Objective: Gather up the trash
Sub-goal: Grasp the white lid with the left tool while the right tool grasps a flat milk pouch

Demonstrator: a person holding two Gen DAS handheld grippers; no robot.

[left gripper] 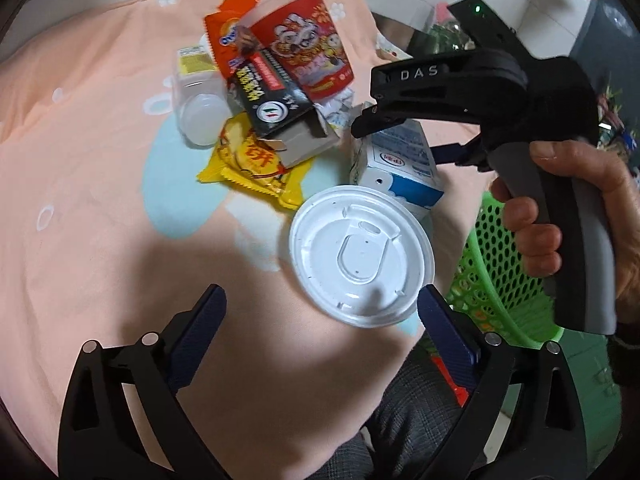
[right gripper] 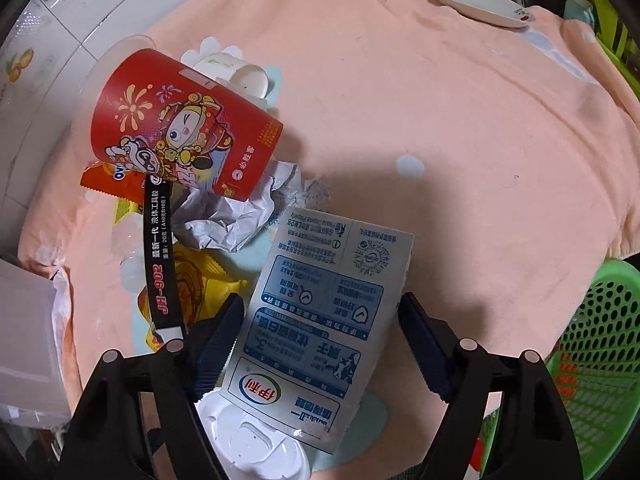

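A pile of trash lies on the peach cloth: a red paper cup (left gripper: 308,52) (right gripper: 184,128), an orange wrapper (left gripper: 228,36), a black glue box (left gripper: 272,100) (right gripper: 158,256), a yellow snack bag (left gripper: 252,164), a clear plastic bottle (left gripper: 200,108), crumpled paper (right gripper: 236,212), a blue-white milk carton (left gripper: 400,164) (right gripper: 316,320) and a white cup lid (left gripper: 360,256) (right gripper: 252,444). My left gripper (left gripper: 322,316) is open, just short of the lid. My right gripper (right gripper: 320,336) is open with its jaws on either side of the milk carton, apart from it; it also shows in the left wrist view (left gripper: 440,100).
A green mesh basket (left gripper: 500,272) (right gripper: 596,360) stands off the table's right edge. A white dish (right gripper: 480,0) lies at the far side of the cloth. A white box (right gripper: 24,344) sits at the left. Tiled wall lies behind the pile.
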